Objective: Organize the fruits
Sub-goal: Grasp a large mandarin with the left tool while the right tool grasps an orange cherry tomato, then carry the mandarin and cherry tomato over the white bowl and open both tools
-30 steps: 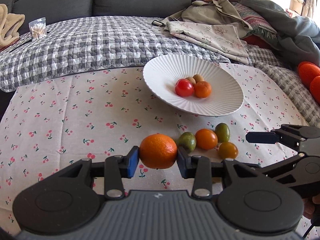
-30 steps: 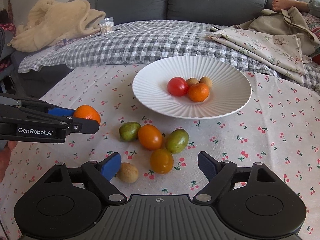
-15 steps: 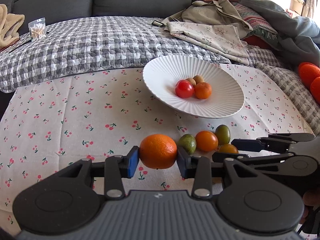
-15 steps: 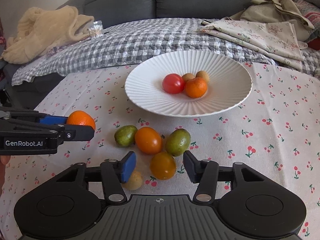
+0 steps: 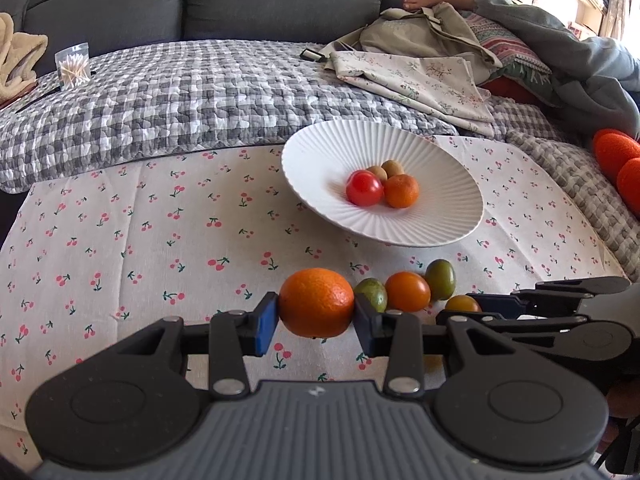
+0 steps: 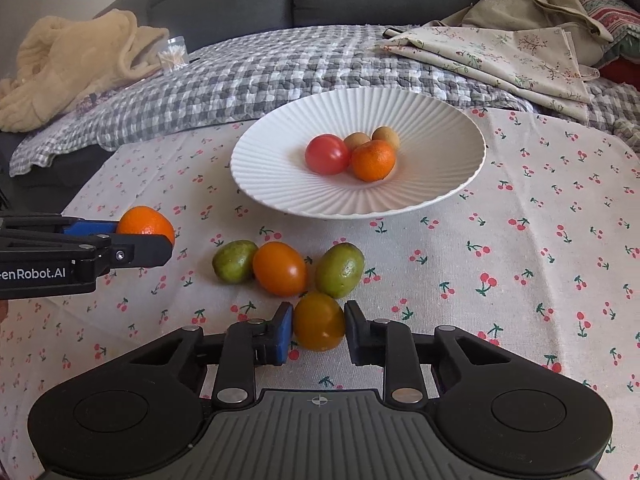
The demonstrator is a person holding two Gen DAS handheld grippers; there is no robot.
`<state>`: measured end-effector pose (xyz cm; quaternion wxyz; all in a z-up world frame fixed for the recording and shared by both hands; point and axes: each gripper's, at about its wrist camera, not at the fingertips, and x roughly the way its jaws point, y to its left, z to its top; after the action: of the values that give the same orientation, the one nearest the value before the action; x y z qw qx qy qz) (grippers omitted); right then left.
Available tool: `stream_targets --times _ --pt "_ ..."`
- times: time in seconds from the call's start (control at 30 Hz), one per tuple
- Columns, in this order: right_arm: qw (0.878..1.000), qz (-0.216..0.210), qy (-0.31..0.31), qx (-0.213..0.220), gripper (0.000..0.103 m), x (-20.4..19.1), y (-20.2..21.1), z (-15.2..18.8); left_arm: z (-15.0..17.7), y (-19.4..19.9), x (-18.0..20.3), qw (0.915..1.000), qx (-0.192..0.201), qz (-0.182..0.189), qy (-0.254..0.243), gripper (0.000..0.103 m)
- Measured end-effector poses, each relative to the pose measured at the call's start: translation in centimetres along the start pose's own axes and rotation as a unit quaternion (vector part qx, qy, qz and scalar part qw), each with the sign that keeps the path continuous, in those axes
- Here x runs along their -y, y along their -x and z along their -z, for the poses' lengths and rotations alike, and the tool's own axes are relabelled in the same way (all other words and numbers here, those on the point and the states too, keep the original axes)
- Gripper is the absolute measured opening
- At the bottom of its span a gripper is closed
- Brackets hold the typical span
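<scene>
The left gripper [image 5: 316, 316] was clamped on a mandarin [image 5: 316, 302], both pads pressed against its sides, above the cherry-print tablecloth [image 5: 120, 240] near its front edge. The right gripper [image 6: 319, 330] had narrowed around a yellow-orange tomato [image 6: 319, 321], its blue left pad touching the fruit; whether the right pad touched could not be told. Just beyond this tomato lay a touching cluster: a green fruit [image 6: 235, 261], an orange tomato [image 6: 280, 268] and a second green fruit [image 6: 339, 270]. Toward the cloth's far edge stood a ribbed white plate [image 6: 280, 184] that held a red tomato [image 6: 327, 154], a small mandarin [image 6: 373, 160] and two tan longans [image 6: 386, 137]. A grey checked quilt [image 5: 180, 100] lay behind the cloth.
</scene>
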<state>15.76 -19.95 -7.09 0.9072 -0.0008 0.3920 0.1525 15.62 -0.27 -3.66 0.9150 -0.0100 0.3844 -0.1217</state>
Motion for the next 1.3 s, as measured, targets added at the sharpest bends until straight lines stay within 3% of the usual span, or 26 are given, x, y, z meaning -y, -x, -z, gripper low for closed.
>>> stream_targets --times 0.3,0.7,0.87,1.07,1.3 --pt "1.000 0.003 0.018 0.009 0.025 0.5 2.6 -1.0 -0.7 0.4 -0.4 0.9998 0.017 -0.004 0.004 0.039" --pt "0.998 0.024 -0.017 0.047 0.025 4.1 5.0 -3.5 -2.1 -0.1 0.5 0.9989 0.045 0.006 -0.009 0.039" --pt "0.997 0.042 -0.013 0.065 0.025 5.0 4.3 -4.9 -3.0 -1.0 2.0 0.9966 0.066 0.007 -0.048 0.039" --pt "0.995 0.063 -0.010 0.079 0.025 6.4 3.0 -6.2 -4.0 -2.6 3.0 0.9962 0.062 -0.001 -0.061 0.039" --pt "0.995 0.056 0.006 0.084 0.025 5.7 1.3 -6.5 -4.6 -4.0 3.8 0.9952 0.062 0.001 -0.076 0.039"
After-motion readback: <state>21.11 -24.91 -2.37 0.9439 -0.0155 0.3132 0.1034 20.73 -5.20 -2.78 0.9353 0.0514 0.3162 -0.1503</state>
